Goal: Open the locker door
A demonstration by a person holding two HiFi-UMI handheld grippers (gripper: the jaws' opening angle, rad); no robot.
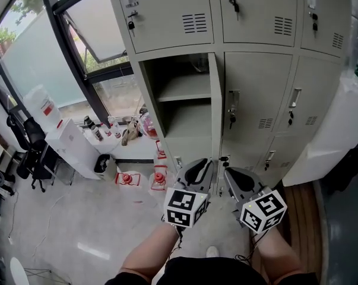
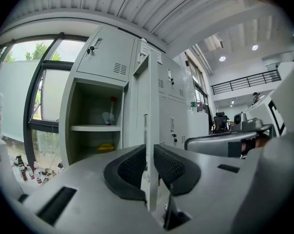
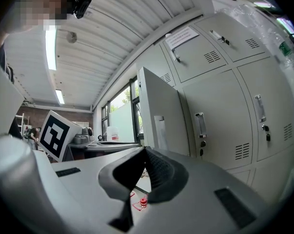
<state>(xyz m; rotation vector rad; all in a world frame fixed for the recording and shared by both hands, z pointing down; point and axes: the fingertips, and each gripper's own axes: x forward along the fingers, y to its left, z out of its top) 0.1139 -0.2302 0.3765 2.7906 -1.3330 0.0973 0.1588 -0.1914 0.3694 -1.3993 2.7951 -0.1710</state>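
The grey locker door (image 1: pixel 215 100) stands swung out, edge-on in the head view, beside its open compartment (image 1: pixel 181 94) with a shelf. My left gripper (image 1: pixel 207 164) is at the door's lower free edge. In the left gripper view the thin door edge (image 2: pixel 147 96) runs straight down between the two dark pads, and my left gripper (image 2: pixel 148 167) is shut on it. My right gripper (image 1: pixel 229 172) hangs just right of the door with its jaws together and nothing in them. In the right gripper view my right gripper (image 3: pixel 146 152) points past the open door (image 3: pixel 159 116) toward closed lockers.
Closed lockers (image 1: pixel 259 94) with handles and keys fill the wall to the right. Bottles and clutter (image 1: pixel 131 132) lie on the floor by the window. A white cabinet (image 1: pixel 78 147) and an office chair (image 1: pixel 27 141) stand left. A yellow object (image 2: pixel 106 147) lies inside the open locker.
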